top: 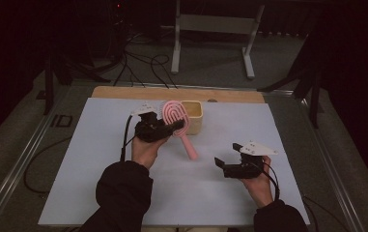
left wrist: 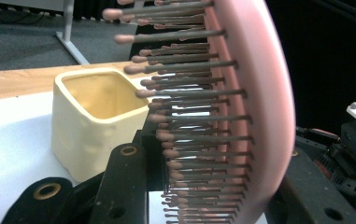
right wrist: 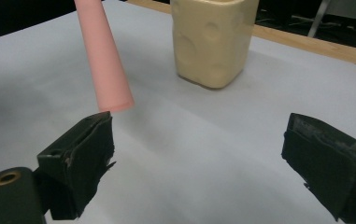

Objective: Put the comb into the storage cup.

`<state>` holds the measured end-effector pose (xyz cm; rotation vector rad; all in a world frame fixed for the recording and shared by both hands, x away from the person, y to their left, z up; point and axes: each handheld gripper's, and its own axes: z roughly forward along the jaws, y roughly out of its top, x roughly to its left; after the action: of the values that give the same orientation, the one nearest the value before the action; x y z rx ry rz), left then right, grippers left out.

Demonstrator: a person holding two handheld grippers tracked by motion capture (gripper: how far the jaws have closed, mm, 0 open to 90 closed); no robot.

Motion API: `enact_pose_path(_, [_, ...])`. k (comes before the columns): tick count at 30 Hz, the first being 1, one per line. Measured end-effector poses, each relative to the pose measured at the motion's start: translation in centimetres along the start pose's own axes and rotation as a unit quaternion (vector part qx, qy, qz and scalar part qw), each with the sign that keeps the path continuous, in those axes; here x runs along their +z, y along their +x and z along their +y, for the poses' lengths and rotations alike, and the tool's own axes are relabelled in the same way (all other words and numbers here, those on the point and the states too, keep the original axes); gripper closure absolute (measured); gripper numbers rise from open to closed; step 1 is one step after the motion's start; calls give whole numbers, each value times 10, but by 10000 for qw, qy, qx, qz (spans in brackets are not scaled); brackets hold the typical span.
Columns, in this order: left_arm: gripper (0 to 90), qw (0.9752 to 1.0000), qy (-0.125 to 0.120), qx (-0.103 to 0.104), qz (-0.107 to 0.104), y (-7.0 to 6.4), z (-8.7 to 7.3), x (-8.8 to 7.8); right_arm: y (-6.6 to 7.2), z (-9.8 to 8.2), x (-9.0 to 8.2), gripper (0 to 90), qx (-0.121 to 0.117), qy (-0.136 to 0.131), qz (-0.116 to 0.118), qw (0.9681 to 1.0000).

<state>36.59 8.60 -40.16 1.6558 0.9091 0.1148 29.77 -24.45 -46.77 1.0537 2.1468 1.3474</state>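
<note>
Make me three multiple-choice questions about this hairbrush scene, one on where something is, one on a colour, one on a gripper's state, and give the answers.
1. Where does the cream square cup stand?
A. at the far side of the white mat, beside the brush head
B. at the near edge of the mat
C. on the floor

2. What colour is the hairbrush?
A. blue
B. pink
C. green

3. How does the right gripper stand?
A. shut on the brush handle
B. shut on the cup
C. open, holding nothing

Answers: 1 A, the high view shows it by the brush head, far from the person. 2 B, head and handle are pink. 3 C, the right gripper view shows its jaws apart over the bare mat.
</note>
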Motion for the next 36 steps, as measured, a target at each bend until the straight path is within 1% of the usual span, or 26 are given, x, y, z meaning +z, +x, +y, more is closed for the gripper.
enact_pose_path(5, [644, 10000, -30, 17, 31, 2, 4, -3, -6, -5, -8, 88, 9, -133, -41, 9999])
enact_pose_path(9, [644, 10000, -44, 20, 60, 5, 6, -4, -11, -13, -16, 88, 7, -227, -123, 9997])
enact_pose_path(13, [644, 9999, -66, 19, 81, 6, 7, -5, -13, -18, -24, 88, 32, -431, -192, 9989])
enact_pose_path(14, [644, 9999, -74, 22, 86, 6, 8, -6, -14, -20, -26, 88, 30, -476, -249, 9986])
enact_pose_path(21, [644, 9999, -114, 24, 95, 8, 12, -6, -13, -32, -32, 88, -21, -582, -428, 9974])
enact_pose_path(22, [644, 9999, -131, 20, 97, 8, 12, -7, -13, -33, -34, 89, -58, -590, -505, 9970])
enact_pose_path(24, [644, 9998, -166, 30, 93, 8, 14, -7, -13, -35, -36, 89, 5, -638, -508, 9967])
enact_pose_path(27, [644, 9998, -177, 28, 97, 9, 16, -8, -13, -36, -40, 89, 21, -713, -545, 9960])
enact_pose_path(28, [644, 9998, -181, 30, 105, 9, 16, -8, -13, -37, -42, 90, -7, -735, -567, 9957])
enact_pose_path(31, [644, 9997, -196, 47, 115, 11, 19, -9, -13, -40, -44, 95, -63, -700, -665, 9953])
enact_pose_path(33, [644, 9997, -211, 38, 119, 11, 21, -9, -15, -43, -45, 96, -15, -666, -673, 9955])
enact_pose_path(36, [644, 9997, -212, 38, 137, 13, 22, -10, -16, -44, -46, 96, 9, -688, -676, 9953])
